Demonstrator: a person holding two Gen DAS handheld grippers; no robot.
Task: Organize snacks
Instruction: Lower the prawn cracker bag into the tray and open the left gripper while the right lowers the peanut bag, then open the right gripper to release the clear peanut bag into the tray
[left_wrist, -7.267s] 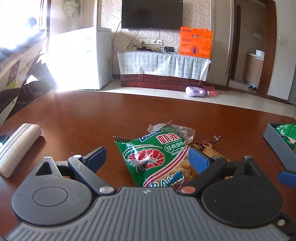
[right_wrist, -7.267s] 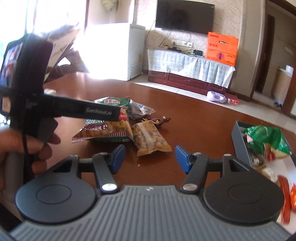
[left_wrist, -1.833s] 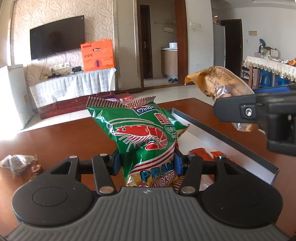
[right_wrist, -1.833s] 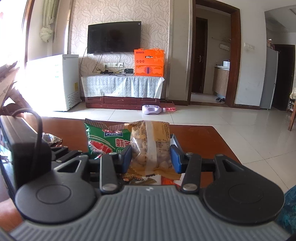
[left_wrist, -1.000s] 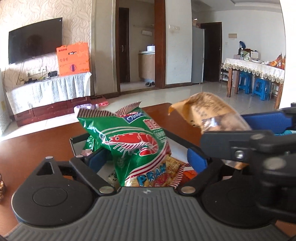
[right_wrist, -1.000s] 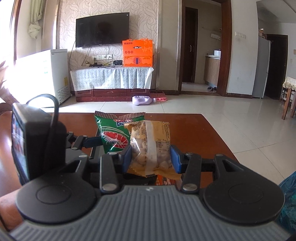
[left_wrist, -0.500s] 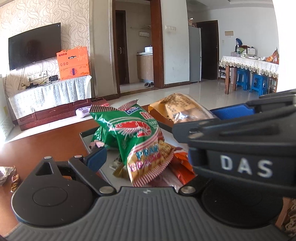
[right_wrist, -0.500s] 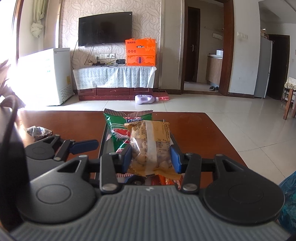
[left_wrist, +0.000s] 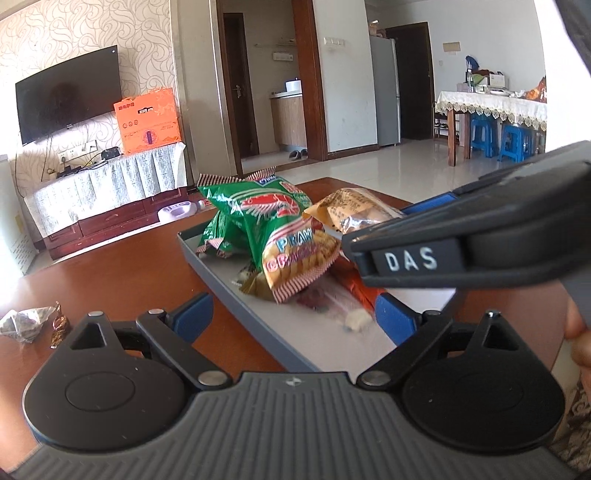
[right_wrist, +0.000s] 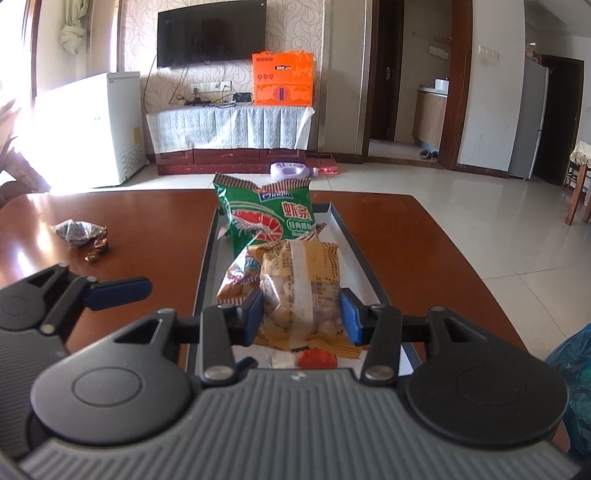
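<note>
We see our right gripper (right_wrist: 301, 319) pinching a tan peanut packet (right_wrist: 299, 291) by its two long sides, the blue pads pressed into the wrapper. The packet hangs over the near end of the grey tray (right_wrist: 354, 236), above the other snacks lying there, and we cannot tell whether its lower edge touches them. Just past it, toward the far end of the tray, the green prawn cracker bag (right_wrist: 264, 214) leans up with its serrated top edge highest; its lower part sits behind the packet from this side.

From the left wrist view, our left gripper (left_wrist: 293, 319) is spread wide with nothing between its pads, held over the tray's near long edge (left_wrist: 236, 306). The prawn cracker bag (left_wrist: 280, 236) lies in the tray well ahead of those fingertips, clear of them, resting on a red-orange wrapper (left_wrist: 356, 291) and other small items on the tray floor. The peanut packet (left_wrist: 351, 214) shows to the right of the bag, just beside it, gripped by the right gripper, whose black body crosses the right of the view.

The tray sits lengthwise on the brown table (right_wrist: 424, 236), nearer the table's right edge. Well apart from it, toward the left edge, lie a crumpled dark wrapper (right_wrist: 77, 230) and a small gold-wrapped candy (right_wrist: 96, 251) just beside it.
</note>
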